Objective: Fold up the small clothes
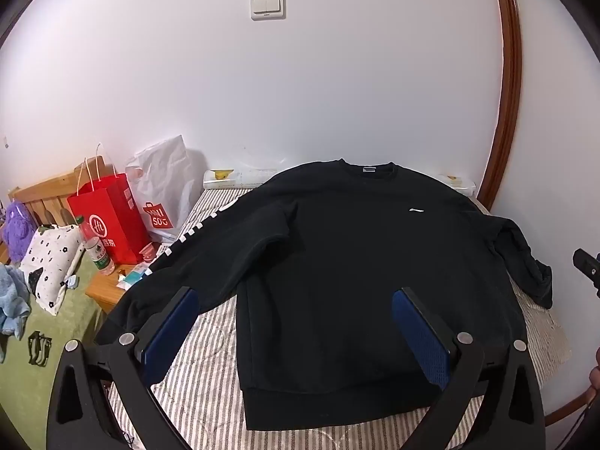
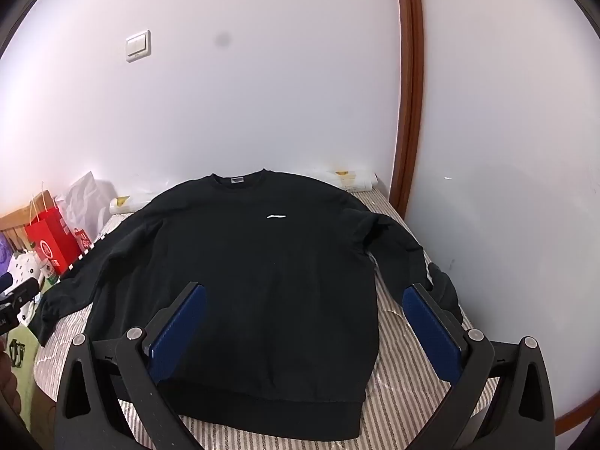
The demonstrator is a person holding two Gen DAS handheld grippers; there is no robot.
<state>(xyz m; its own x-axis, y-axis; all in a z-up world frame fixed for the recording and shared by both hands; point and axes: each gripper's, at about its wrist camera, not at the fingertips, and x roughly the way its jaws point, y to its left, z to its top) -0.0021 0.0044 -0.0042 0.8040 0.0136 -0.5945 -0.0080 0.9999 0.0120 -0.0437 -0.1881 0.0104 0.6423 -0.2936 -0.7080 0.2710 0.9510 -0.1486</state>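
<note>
- The black sweatshirt (image 2: 258,281) is lying face up and spread flat on the striped bed (image 2: 408,405), collar toward the wall edge and hem toward the near edge.
- The left gripper (image 1: 296,337) is hovering above the hem with its jaws spread as wide as they go and holding nothing; the blue pads (image 1: 423,337) are not touching cloth.
- The right gripper (image 2: 303,333) is hanging over the hem's right part, equally wide open and empty.
- The right sleeve (image 2: 420,262) is lying bunched near the bed's right edge, close to the wall; a fold started there is probably going to trap wrinkles or drag the cuff off the side.
- The left sleeve (image 1: 195,255), with its white stripe, is reaching toward the bed's left edge, and its cuff looks to be hanging over; pulling it in carelessly is likely to skew the body.
- Thick fabric is likely to slip if the pads catch only the top layer, so the fold could come up lopsided.
- The red paper bag (image 1: 108,217) and a water bottle (image 1: 98,255) are standing just past the left edge; a wide swing of the sleeve could be knocking them over.
</note>
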